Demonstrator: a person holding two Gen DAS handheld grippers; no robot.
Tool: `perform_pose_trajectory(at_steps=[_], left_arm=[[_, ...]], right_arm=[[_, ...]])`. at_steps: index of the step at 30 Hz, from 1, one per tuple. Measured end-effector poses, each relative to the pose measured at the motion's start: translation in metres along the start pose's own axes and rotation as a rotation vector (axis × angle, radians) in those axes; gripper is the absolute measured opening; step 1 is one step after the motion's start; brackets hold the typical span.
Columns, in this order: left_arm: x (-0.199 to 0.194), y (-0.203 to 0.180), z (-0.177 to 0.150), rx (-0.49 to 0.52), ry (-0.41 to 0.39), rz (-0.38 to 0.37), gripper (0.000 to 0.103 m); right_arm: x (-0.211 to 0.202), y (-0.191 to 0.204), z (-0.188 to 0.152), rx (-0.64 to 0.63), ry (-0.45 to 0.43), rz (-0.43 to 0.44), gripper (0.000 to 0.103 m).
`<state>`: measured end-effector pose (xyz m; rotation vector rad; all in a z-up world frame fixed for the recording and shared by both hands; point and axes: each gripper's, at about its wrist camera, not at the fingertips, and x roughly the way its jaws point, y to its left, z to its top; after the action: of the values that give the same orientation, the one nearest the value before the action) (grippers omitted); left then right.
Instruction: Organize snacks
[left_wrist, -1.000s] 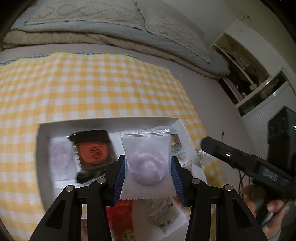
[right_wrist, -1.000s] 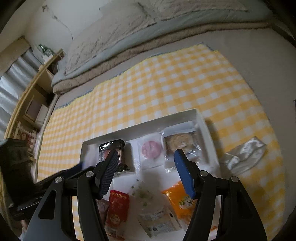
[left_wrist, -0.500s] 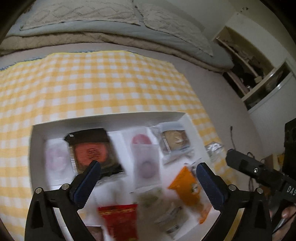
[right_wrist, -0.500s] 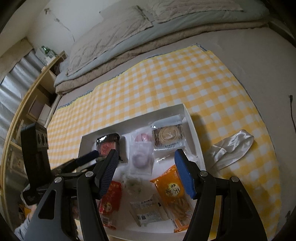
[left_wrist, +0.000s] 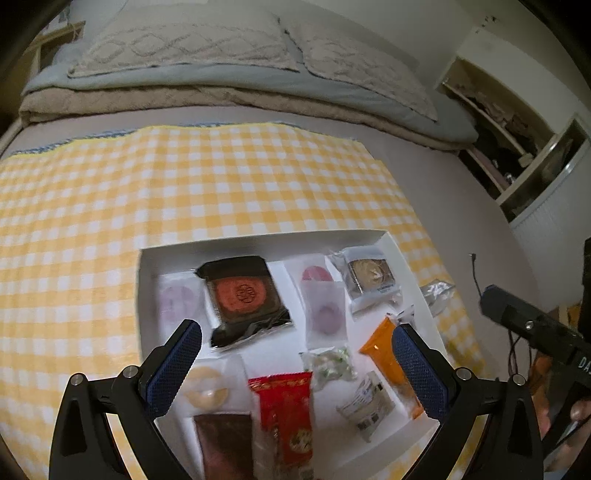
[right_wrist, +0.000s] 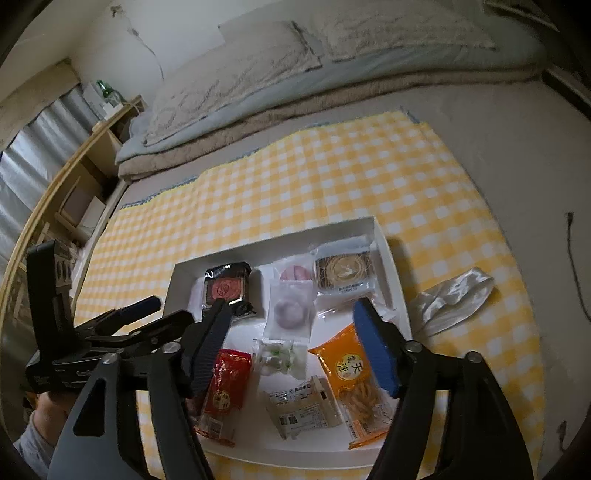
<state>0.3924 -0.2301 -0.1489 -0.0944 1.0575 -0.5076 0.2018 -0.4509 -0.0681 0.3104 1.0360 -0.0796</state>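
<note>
While the left gripper (left_wrist: 297, 363) is held spread wide with nothing between its pads, the right gripper (right_wrist: 295, 349) is seen opening, also empty. Both are held above the white tray (right_wrist: 380, 236), which lies on the checked cloth (right_wrist: 332, 177). Snacks fill the tray: a dark cake (left_wrist: 242, 295) by the far wall, an orange bag (right_wrist: 354, 373) near the right wall. Bare cloth is left beyond the far rim; a crumpled wrapper (right_wrist: 450, 299) lies just right.

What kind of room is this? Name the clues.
Most likely a bedroom: a bed with folded blankets and pillows, open shelving beside it, and a yellow checked cloth spread under the white snack tray.
</note>
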Motion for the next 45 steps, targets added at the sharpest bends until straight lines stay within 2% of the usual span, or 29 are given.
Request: perform_pose_trajectory(at_steps=[5,10,15,24,30,35,41,45], left_arm=[[-0.039,0.004,-0.006,0.029,-0.03,0.034,0.103],[-0.076,0.005,-0.015,0.046,-0.053,0.084,0.103],[-0.113,0.0,-0.026,0.068,-0.065,0.177,0.103],[-0.201,-0.01,-0.056,0.084,-0.153,0.19,0.103],[-0.26,-0.017,-0.093,0.126,-0.237,0.209,0.103],[-0.294,-0.019,-0.143,0.161,-0.316,0.247,0.103],[-0.313,-0.007,-0.193,0.113,-0.355,0.224,0.103],[-0.312,-0.002,-0.215,0.125,-0.38,0.257,0.103]], right_arm=[[-0.02,0.01,-0.002,-0.036,-0.05,-0.054,0.103],[-0.034,0.023,-0.007,-0.076,-0.074,-0.111,0.103],[-0.047,0.039,-0.013,-0.109,-0.087,-0.136,0.103],[-0.092,0.075,-0.024,-0.156,-0.165,-0.154,0.103],[-0.124,0.096,-0.047,-0.196,-0.214,-0.164,0.103],[-0.148,0.104,-0.069,-0.217,-0.265,-0.166,0.103],[-0.155,0.103,-0.104,-0.219,-0.288,-0.187,0.103],[-0.157,0.108,-0.126,-0.252,-0.313,-0.217,0.103]])
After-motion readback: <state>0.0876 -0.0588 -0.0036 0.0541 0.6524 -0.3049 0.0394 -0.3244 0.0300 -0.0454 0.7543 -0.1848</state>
